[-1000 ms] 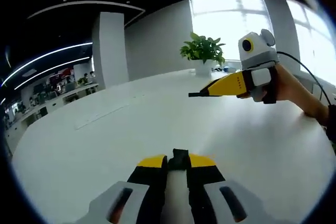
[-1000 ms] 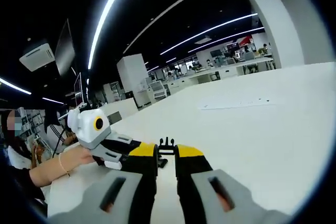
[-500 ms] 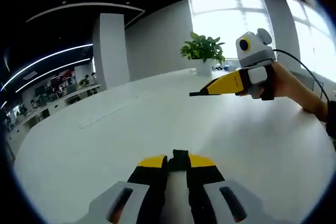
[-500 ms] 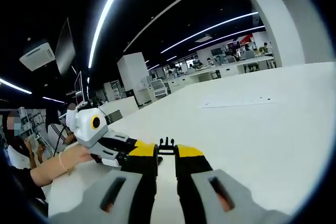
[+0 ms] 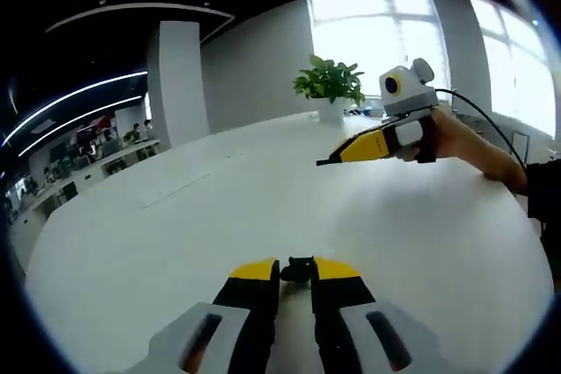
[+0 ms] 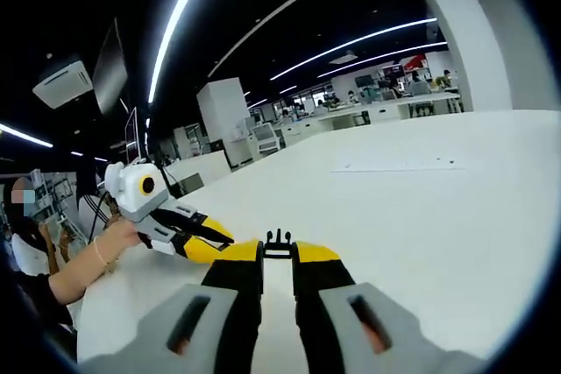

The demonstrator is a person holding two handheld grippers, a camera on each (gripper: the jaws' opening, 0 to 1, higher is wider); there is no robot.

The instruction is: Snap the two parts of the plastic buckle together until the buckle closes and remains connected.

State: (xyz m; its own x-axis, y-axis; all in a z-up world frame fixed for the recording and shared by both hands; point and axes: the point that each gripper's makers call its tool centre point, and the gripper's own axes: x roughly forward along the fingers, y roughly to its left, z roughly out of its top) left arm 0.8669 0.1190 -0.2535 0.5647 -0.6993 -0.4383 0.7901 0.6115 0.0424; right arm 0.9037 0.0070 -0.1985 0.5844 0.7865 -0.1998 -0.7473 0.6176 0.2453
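A big white desk point(image 5: 175, 243) is spread under everything, with both tools held up above it and well apart. The right tool point(image 6: 277, 256) is pinched on the pronged buckle half point(image 6: 279, 239), prongs poking forward past the tips. The left tool point(image 5: 296, 271) is squeezed on the black socket half point(image 5: 299, 269). Seen from the left tool, the right one sits ahead and off to the right, so the two long axes probably need lining up nose to nose before anything gets pushed together.
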